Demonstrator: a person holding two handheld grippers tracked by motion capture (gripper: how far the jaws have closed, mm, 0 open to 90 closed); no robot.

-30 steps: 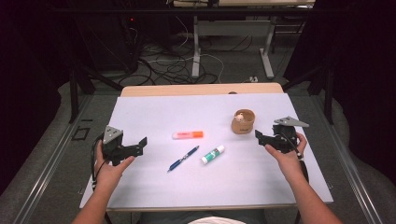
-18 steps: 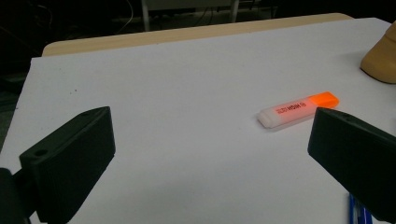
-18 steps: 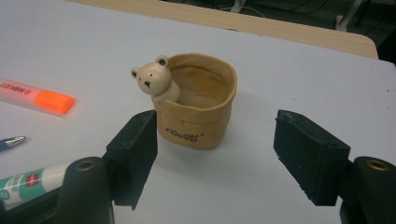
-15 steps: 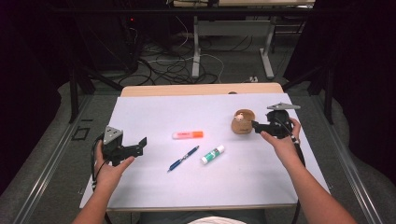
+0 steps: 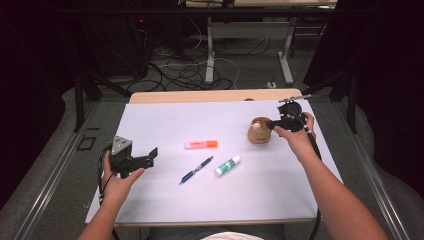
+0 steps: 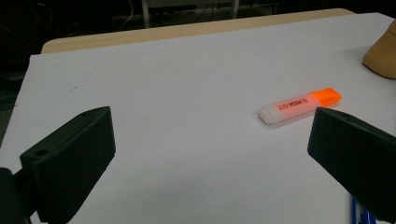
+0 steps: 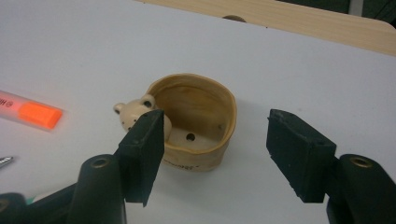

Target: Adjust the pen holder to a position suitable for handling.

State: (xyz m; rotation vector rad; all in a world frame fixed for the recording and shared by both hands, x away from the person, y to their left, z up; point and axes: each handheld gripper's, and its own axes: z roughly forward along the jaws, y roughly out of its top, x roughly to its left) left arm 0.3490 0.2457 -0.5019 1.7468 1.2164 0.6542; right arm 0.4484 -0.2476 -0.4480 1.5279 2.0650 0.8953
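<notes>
Item: round tan wooden cup with small bear-head ornament, sitting upright on white worktop, right side | Relation: I am bringing right gripper in; cup lying just ahead between its jaws, which have been closing, not yet pressing | Left gripper idling, jaws apart, empty.

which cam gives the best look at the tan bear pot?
The right gripper view: the pot sits close and nearly whole, showing its open top, the hole in its floor and the bear head on its rim. The high view shows it small, beside the right gripper. The left gripper view catches just an edge.
</notes>
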